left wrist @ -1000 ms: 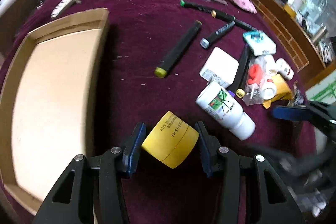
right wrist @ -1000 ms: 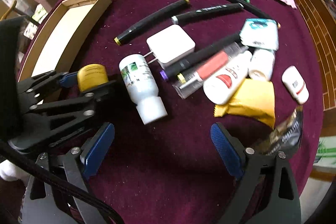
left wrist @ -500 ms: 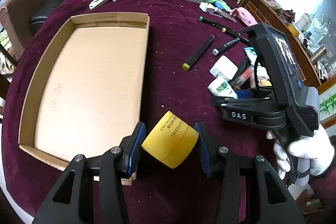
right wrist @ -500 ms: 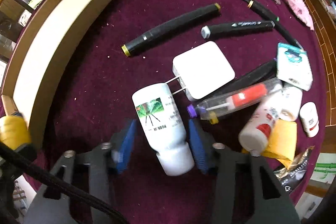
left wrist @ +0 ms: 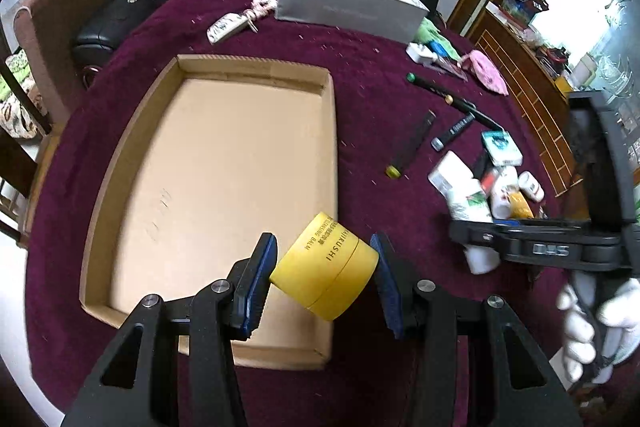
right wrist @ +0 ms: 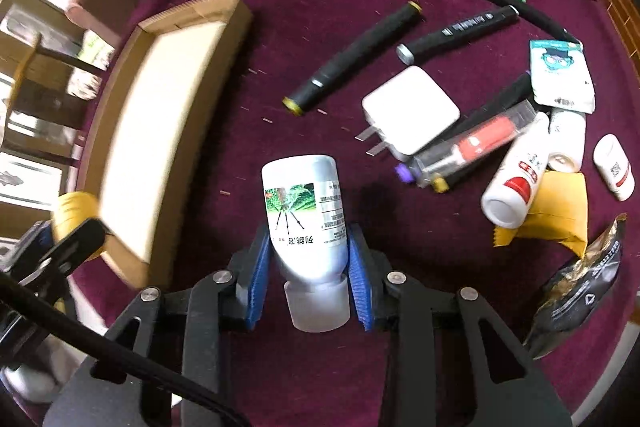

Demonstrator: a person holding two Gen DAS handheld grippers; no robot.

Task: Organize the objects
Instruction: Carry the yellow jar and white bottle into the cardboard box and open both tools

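Left tongs [left wrist: 323, 273] pinch a yellow jar [left wrist: 325, 270] between their blue pads, holding it tilted above the near right corner of the cardboard tray [left wrist: 132, 131]. Right tongs [right wrist: 308, 277] are closing on a white bottle [right wrist: 305, 211], pads against its shoulder near the cap, label side up, just off the dark red tablecloth [right wrist: 320, 27]. To the far right lie a white charger [right wrist: 412, 109] and black markers [right wrist: 354, 53]
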